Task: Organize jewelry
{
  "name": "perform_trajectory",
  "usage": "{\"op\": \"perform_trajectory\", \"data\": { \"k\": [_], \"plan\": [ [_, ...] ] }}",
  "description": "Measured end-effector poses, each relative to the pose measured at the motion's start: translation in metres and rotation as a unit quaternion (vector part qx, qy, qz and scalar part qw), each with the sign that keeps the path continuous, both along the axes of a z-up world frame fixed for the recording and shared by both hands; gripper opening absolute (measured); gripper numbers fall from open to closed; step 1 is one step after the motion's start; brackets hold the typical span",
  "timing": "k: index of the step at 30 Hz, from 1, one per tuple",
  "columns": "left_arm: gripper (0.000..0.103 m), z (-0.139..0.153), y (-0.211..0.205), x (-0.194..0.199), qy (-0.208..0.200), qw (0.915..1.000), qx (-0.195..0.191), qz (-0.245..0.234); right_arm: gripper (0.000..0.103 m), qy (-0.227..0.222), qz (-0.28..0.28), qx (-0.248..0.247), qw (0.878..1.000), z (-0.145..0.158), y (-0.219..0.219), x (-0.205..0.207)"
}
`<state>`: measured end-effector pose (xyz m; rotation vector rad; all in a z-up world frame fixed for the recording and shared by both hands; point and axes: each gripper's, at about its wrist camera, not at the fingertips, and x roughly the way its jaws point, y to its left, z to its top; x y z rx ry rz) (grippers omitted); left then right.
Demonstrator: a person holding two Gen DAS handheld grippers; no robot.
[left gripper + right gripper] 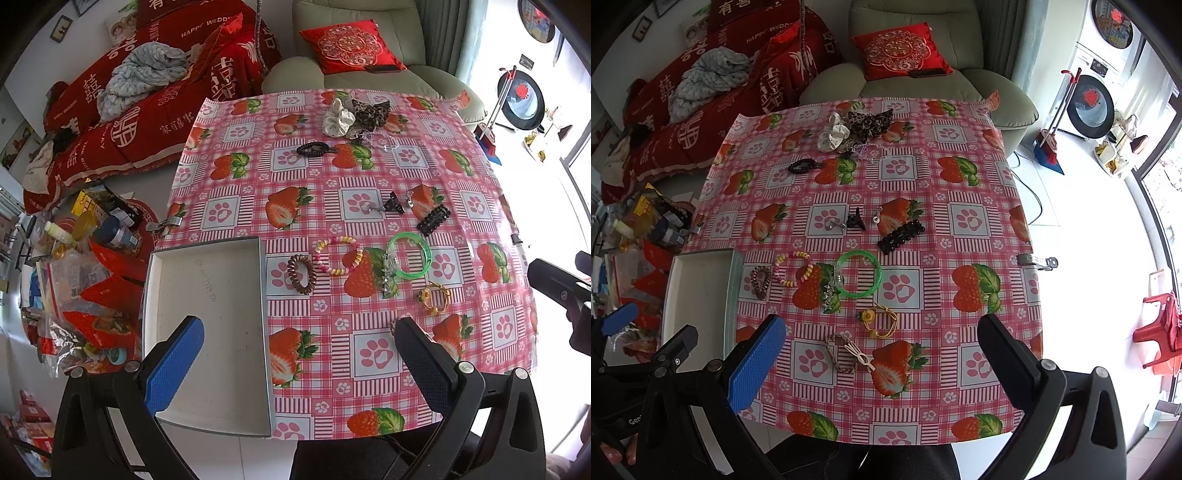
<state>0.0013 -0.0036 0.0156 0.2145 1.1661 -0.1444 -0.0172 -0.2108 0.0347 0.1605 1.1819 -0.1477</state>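
A white open box [207, 317] [698, 291] lies at the table's left edge, nothing in it. Jewelry is spread on the strawberry cloth: a green bangle [410, 253] [858, 273], a bead bracelet [338, 254] [794, 268], a brown coil tie [302, 274] [760, 281], a yellow flower bracelet [436, 297] [881, 319], a braided bracelet [847, 350], black clips [434, 219] [900, 230] and scrunchies [340, 117] [833, 136]. My left gripper [299, 354] is open over the box's near right edge. My right gripper [882, 347] is open above the braided bracelet.
A cluttered low table with bottles and red packets [85, 266] stands left of the box. A sofa with red covers [147, 96] and a green armchair [923, 74] are behind the table. A red stool [1160, 328] stands at the right.
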Motion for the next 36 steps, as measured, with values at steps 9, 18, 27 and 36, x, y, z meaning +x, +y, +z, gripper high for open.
{"op": "perform_trajectory", "data": {
  "k": [9,18,27,36],
  "plan": [
    [0.103,-0.0002,-0.0003,-0.0002,0.000,1.0000,0.000,0.001,0.103,0.000,0.000,0.000,1.000,-0.0002,0.0005,-0.0012],
    [0.103,0.0000,-0.0004,-0.0005,0.001,1.0000,0.000,0.000,0.103,0.001,-0.001,0.001,1.000,-0.0004,0.0010,-0.0024],
    [0.103,0.0005,-0.0006,-0.0007,0.001,1.0000,0.001,0.000,0.103,0.000,-0.002,0.002,1.000,-0.0009,0.0015,-0.0040],
    [0.103,0.0005,-0.0006,-0.0017,0.001,1.0000,0.000,0.000,0.103,0.001,-0.003,0.002,1.000,-0.0017,0.0024,-0.0052]
  ]
}}
